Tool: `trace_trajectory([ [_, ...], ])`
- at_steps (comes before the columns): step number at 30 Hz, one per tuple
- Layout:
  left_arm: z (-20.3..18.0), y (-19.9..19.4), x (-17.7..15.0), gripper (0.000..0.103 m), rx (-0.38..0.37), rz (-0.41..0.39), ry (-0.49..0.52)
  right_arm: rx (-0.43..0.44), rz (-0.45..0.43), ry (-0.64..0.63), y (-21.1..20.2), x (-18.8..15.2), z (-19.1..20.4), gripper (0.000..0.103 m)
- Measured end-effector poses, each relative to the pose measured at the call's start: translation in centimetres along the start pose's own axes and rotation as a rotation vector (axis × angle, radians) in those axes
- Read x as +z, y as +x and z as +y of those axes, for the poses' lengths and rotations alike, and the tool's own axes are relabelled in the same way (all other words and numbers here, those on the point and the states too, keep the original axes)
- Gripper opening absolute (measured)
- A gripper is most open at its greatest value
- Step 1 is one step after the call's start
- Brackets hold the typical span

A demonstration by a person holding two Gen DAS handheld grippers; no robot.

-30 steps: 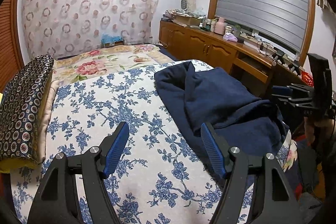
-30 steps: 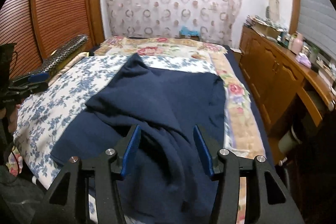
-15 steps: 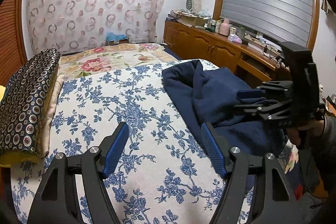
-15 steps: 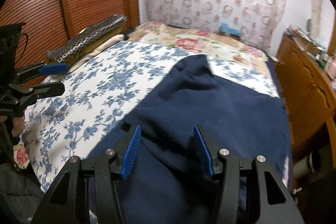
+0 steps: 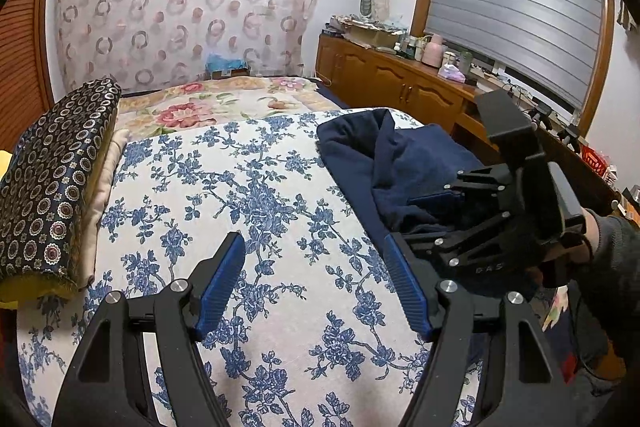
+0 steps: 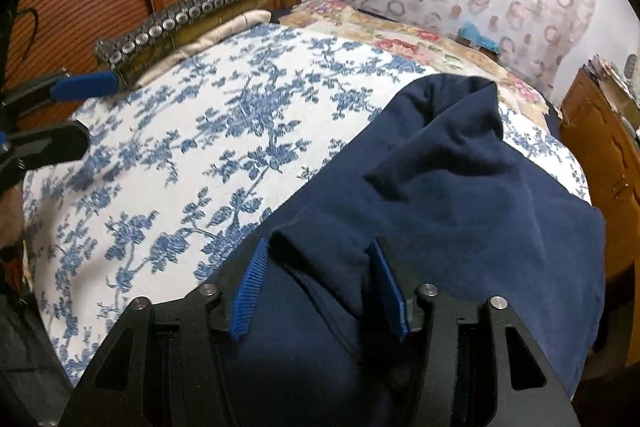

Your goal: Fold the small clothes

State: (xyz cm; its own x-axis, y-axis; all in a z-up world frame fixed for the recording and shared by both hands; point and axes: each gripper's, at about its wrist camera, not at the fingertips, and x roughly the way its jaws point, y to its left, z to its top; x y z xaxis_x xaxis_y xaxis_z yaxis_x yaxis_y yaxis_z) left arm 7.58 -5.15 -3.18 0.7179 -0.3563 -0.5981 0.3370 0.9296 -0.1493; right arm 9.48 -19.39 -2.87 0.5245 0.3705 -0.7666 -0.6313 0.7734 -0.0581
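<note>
A dark navy garment point(image 5: 400, 155) lies rumpled on the right side of the blue-flowered bedspread point(image 5: 240, 187). In the right wrist view the garment point(image 6: 460, 207) fills the lower right, with a raised fold running toward me. My right gripper point(image 6: 318, 251) is low over its near edge, its jaws opening, and that fold lies between the blue pads without being pinched. In the left wrist view the right gripper point(image 5: 424, 219) sits on the cloth. My left gripper point(image 5: 313, 241) hovers open over bare bedspread, left of the garment, nothing between its fingers.
A dark patterned bolster point(image 5: 52, 179) lies along the bed's left edge. A floral quilt point(image 5: 224, 99) covers the far end. A wooden cabinet point(image 5: 400, 87) with clutter on top runs along the right wall. A person's sleeve point(image 5: 612, 247) holds the right gripper.
The right gripper swung in toward the left gripper, rolled and sank onto the garment's near edge. The left gripper stayed where it was.
</note>
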Motion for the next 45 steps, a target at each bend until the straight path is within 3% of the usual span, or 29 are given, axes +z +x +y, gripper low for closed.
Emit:
trace_trajectory([
  [8, -0.1, 0.2, -0.2, 0.073, -0.004, 0.01, 0.005, -0.003, -0.02, 0.034, 0.6, 0.2, -0.2, 0.057],
  [9, -0.2, 0.2, -0.2, 0.073, -0.005, 0.011, 0.006, -0.01, -0.027, 0.041, 0.6, 0.2, -0.4, 0.052],
  [11, -0.2, 0.3, -0.2, 0.073, -0.006, 0.013, 0.009, -0.025, -0.035, 0.046, 0.4, 0.0, -0.6, 0.023],
  [13, -0.3, 0.3, -0.2, 0.073, -0.007, 0.016, 0.011, -0.029, -0.049, 0.055, 0.1, -0.1, -1.0, 0.011],
  [17, -0.4, 0.5, -0.2, 0.073, -0.008, 0.021, 0.012, -0.072, -0.157, 0.094, -3.1, 0.2, -2.5, 0.009],
  [21, -0.5, 0.6, -0.1, 0.073, -0.012, 0.023, 0.012, -0.149, -0.25, 0.15, -6.7, 0.9, -5.3, 0.009],
  [24, -0.6, 0.7, -0.1, 0.073, -0.014, 0.025, 0.014, -0.231, -0.269, 0.173, -8.3, 1.2, -7.8, 0.009],
  [37, -0.9, 1.0, -0.3, 0.073, -0.017, 0.042, 0.025, -0.474, -0.173, 0.343, -6.6, 0.7, -14.8, 0.009],
  [42, -1.4, 1.3, -0.4, 0.073, -0.03, 0.05, 0.035, -0.484, -0.143, 0.367, -5.9, 1.3, -14.5, 0.025],
  [44, -1.8, 1.5, -0.5, 0.073, -0.035, 0.054, 0.04, -0.485, -0.143, 0.378, -6.5, 1.6, -14.3, 0.04],
  [45, -2.0, 1.5, -0.5, 0.073, -0.037, 0.054, 0.043, -0.477, -0.147, 0.387, -7.1, 1.5, -14.3, 0.041],
])
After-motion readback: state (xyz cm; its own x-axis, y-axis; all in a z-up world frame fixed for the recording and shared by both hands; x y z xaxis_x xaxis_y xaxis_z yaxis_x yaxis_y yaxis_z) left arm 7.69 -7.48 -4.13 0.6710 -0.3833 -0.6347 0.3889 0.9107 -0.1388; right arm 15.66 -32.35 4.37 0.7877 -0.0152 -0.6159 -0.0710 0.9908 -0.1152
